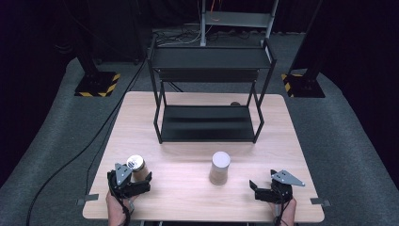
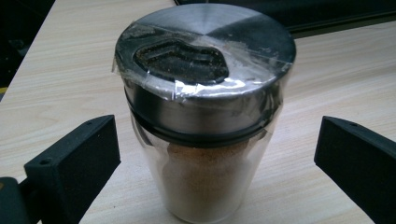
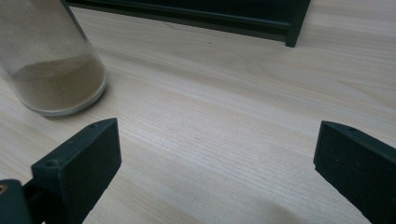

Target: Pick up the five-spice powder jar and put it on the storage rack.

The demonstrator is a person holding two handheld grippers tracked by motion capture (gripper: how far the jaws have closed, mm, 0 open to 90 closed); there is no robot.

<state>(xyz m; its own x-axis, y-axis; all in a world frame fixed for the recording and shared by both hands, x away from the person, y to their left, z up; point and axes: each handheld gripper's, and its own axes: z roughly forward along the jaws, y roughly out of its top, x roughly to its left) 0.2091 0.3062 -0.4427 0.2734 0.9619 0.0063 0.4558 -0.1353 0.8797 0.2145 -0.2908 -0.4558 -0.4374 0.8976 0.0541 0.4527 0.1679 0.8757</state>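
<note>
A clear spice jar (image 1: pixel 137 167) with a steel shaker lid and brown powder stands upright at the table's front left. In the left gripper view the same jar (image 2: pixel 205 116) stands between my jaws, with a gap on each side. My left gripper (image 1: pixel 136 182) is open around it. A second jar (image 1: pixel 219 168) with a white lid and tan powder stands upright near the front middle; its base (image 3: pixel 51 70) shows at the upper left of the right gripper view. My right gripper (image 1: pixel 260 190) is open at the front right, with bare table between its jaws.
A black two-tier metal rack (image 1: pixel 209 94) stands at the back middle of the wooden table (image 1: pixel 188 193), both shelves bare. Its lower frame (image 3: pixel 261 23) crosses the top of the right gripper view. Cables and stand bases lie on the grey floor beyond.
</note>
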